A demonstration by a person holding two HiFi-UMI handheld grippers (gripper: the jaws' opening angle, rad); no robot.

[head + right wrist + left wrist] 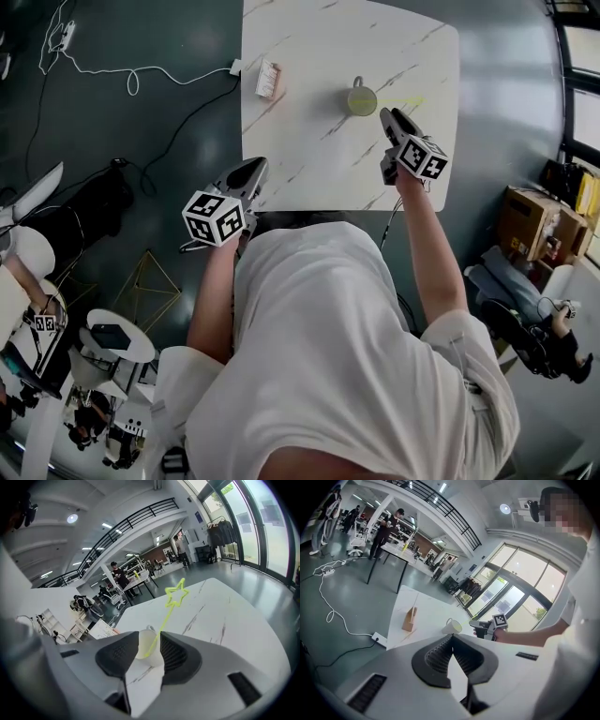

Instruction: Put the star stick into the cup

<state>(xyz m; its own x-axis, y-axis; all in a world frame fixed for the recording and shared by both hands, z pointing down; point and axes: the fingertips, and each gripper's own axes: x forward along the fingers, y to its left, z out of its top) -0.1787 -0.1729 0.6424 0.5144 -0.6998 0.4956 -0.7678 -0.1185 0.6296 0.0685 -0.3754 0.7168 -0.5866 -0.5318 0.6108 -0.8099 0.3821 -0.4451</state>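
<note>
The cup (pixel 361 99) stands upright on the table (pixel 309 37). It contains the star stick (pixel 176 595), which leans out over the rim with the star uppermost. The right gripper (pixel 384 117) is just beside the cup, jaws wide apart and pressing on nothing. The left gripper (pixel 255 172) is at the table's near edge, jaws together and empty.
</note>
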